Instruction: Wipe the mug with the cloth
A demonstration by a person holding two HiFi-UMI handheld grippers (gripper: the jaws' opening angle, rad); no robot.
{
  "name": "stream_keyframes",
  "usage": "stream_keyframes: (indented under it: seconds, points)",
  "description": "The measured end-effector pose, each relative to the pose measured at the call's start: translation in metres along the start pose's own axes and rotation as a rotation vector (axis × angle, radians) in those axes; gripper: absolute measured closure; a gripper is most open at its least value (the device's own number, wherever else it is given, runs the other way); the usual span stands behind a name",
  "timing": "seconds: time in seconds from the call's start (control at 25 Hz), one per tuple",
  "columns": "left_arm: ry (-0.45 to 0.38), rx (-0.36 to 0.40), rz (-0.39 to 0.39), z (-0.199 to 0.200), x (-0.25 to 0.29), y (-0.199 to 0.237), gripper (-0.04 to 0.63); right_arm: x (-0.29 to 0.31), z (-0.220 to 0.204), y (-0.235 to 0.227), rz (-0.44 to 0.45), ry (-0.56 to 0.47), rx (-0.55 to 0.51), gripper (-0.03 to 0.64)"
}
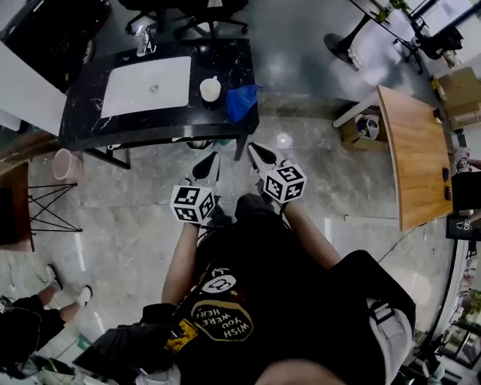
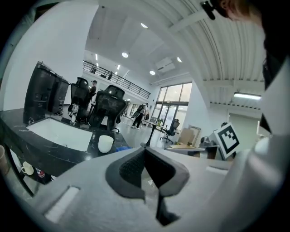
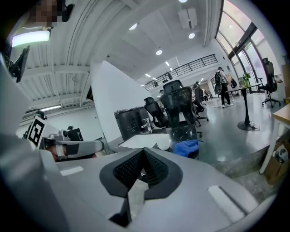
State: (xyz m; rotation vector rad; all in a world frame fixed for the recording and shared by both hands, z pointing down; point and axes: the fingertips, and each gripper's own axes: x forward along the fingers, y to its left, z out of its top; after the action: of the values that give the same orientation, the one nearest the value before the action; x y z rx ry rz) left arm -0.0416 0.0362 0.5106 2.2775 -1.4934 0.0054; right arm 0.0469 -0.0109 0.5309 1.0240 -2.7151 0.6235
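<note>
A white mug (image 1: 210, 89) stands on the black marble table (image 1: 83, 120), near its right end, with a crumpled blue cloth (image 1: 242, 101) just to its right. Both grippers hang in the air in front of the table, close to the person's body and well short of mug and cloth. The left gripper (image 1: 207, 166) is shut with nothing in it, and so is the right gripper (image 1: 261, 156). The left gripper view has the mug (image 2: 105, 143) and a bit of cloth (image 2: 121, 148) beyond its shut jaws. The right gripper view shows the mug (image 3: 163, 144) and cloth (image 3: 186, 147) ahead.
A white basin (image 1: 146, 85) with a faucet (image 1: 143, 41) is set into the table. Office chairs (image 1: 188, 11) stand behind it. A wooden desk (image 1: 409, 154) and a cardboard box (image 1: 359, 129) are at the right, a pink bin (image 1: 66, 165) at the left.
</note>
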Motion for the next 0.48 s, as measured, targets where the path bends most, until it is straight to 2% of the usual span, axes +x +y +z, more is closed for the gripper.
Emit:
stream_keyframes:
  seconds: [0.16, 0.32, 0.48]
  points:
    - [0.042, -0.002, 0.028, -0.003, 0.021, 0.022, 0.591, 0.027, -0.007, -0.001, 0.010, 0.058, -0.009, 0.615]
    - [0.044, -0.046, 0.047, 0.005, 0.040, 0.044, 0.591, 0.058, -0.007, -0.025, -0.010, 0.090, -0.001, 0.614]
    - [0.044, -0.034, 0.073, 0.014, 0.073, 0.068, 0.591, 0.091, 0.003, -0.057, -0.007, 0.094, 0.000, 0.615]
